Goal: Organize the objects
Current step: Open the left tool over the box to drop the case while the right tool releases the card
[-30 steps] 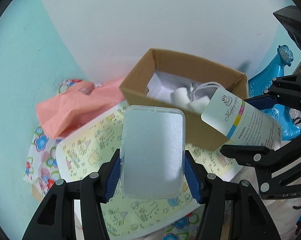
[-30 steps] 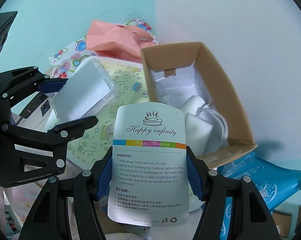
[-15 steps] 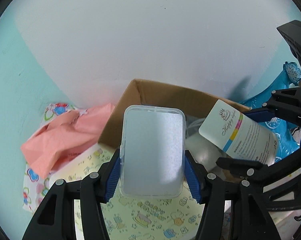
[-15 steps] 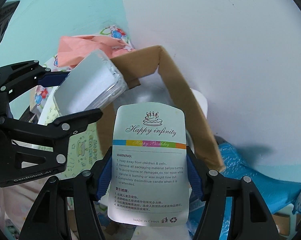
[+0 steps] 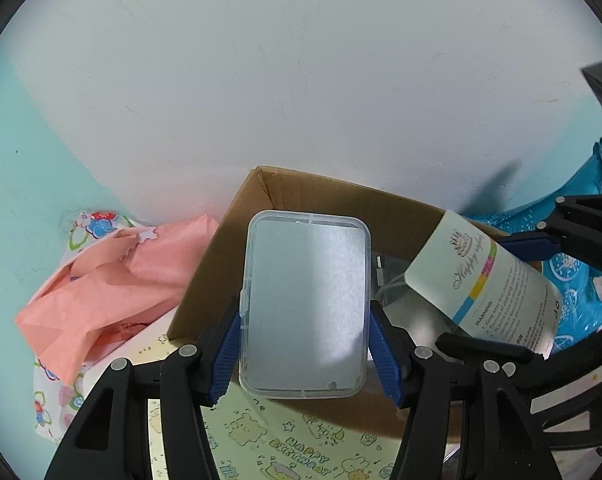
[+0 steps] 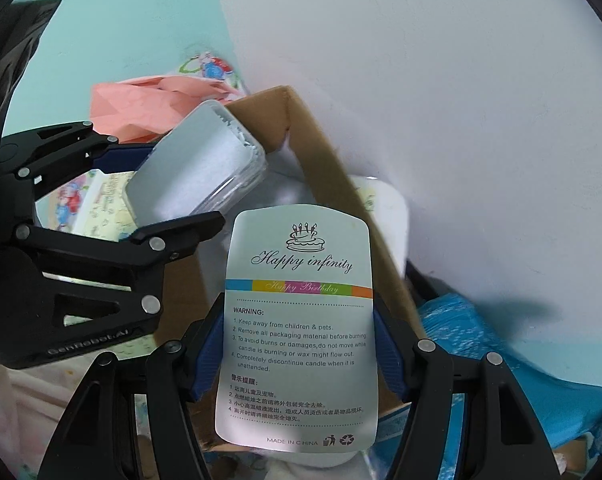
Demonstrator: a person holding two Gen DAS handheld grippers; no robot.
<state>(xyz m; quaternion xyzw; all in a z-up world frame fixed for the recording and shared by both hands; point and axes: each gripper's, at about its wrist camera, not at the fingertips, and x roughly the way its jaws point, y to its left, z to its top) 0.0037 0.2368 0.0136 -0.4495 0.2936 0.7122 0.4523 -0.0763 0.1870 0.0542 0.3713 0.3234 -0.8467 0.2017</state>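
Note:
My left gripper [image 5: 304, 320] is shut on a clear frosted plastic case [image 5: 307, 304], blue pads pressing its long sides. The case hangs over the near left part of an open cardboard box [image 5: 205, 280] that stands against the wall. My right gripper [image 6: 299, 344] is shut on a white "Happy infinity" candle card [image 6: 297, 320], held above the box [image 6: 321, 152] on its right side. In the right wrist view the left gripper [image 6: 177, 184] and its case [image 6: 197, 168] are to the left. In the left wrist view the right gripper [image 5: 497, 292] and its card [image 5: 481, 280] are at right.
White cables and small white items [image 5: 393, 288] lie inside the box. A crumpled pink paper bag [image 5: 113, 284] on floral cloth [image 5: 97, 224] sits left of it. A yellow birthday-print sheet [image 5: 301, 452] lies in front, a blue dotted bag [image 5: 573, 264] to the right. A white wall is close behind.
Both grippers have moved forward toward the box and wall, each still holding its item. The box now fills the view just under the case and card.

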